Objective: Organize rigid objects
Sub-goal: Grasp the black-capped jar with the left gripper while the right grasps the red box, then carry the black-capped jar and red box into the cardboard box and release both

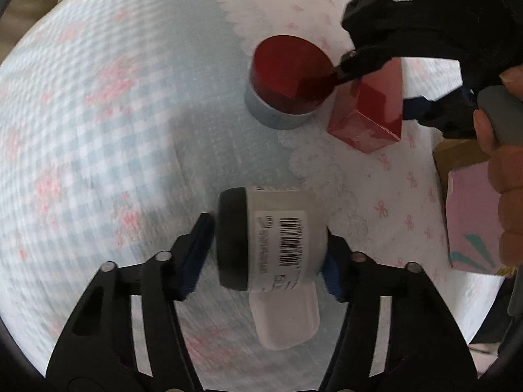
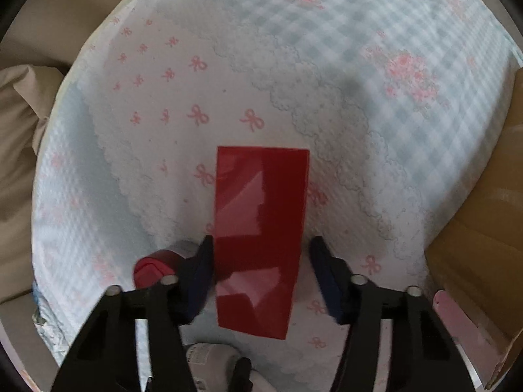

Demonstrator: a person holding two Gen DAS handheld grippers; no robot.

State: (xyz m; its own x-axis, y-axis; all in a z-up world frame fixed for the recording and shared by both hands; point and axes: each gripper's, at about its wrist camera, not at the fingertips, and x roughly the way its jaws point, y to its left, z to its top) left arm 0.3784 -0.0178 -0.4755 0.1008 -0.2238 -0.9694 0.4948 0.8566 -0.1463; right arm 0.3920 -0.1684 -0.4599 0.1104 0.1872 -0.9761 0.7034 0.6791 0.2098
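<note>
White jar [image 1: 278,238] between left jaws, red box [image 2: 261,238] between right.

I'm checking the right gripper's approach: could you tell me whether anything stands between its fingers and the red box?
Nothing visible does. The red box already sits between the open fingers of the right gripper; the red-lidded tin lies outside the left finger.

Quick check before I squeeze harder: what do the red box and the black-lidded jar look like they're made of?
Red box: likely glossy coated cardboard; sharp folded edges, bright mirror-like reflections on its face. White jar: probably smooth plastic, matte, with a printed barcode label; its black lid looks like dull plastic too. Blur leaves both uncertain.
</note>
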